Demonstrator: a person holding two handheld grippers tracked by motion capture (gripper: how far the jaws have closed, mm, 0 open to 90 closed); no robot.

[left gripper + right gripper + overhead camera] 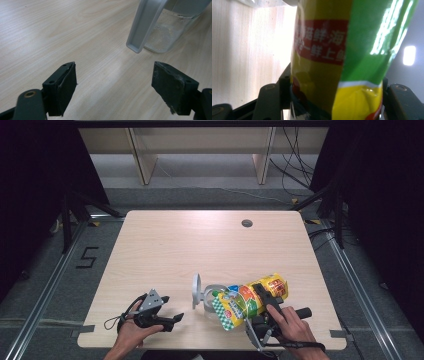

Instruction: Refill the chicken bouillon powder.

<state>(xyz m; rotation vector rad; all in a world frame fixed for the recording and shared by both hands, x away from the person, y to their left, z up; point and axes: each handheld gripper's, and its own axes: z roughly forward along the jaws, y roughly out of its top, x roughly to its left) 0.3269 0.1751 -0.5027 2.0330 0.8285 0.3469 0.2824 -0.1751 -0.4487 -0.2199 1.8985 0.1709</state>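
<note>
A glossy yellow-green crinkled bag (252, 301) sat gripped in the right tongs (263, 306), at five o'clock on the pale woodgrain surface (200, 245), tipped over a clear plastic jug (210, 296). Left tongs (172, 320) gaped empty at seven o'clock.

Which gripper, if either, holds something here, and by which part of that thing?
The right gripper clamps the yellow-green snack bag across its middle, tilted toward the clear container. The left gripper stands open on the table, holding nothing.

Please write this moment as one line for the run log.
right claw: shut on bag, tilted over jar | left claw: open, holds nothing | jar lid: open
</note>
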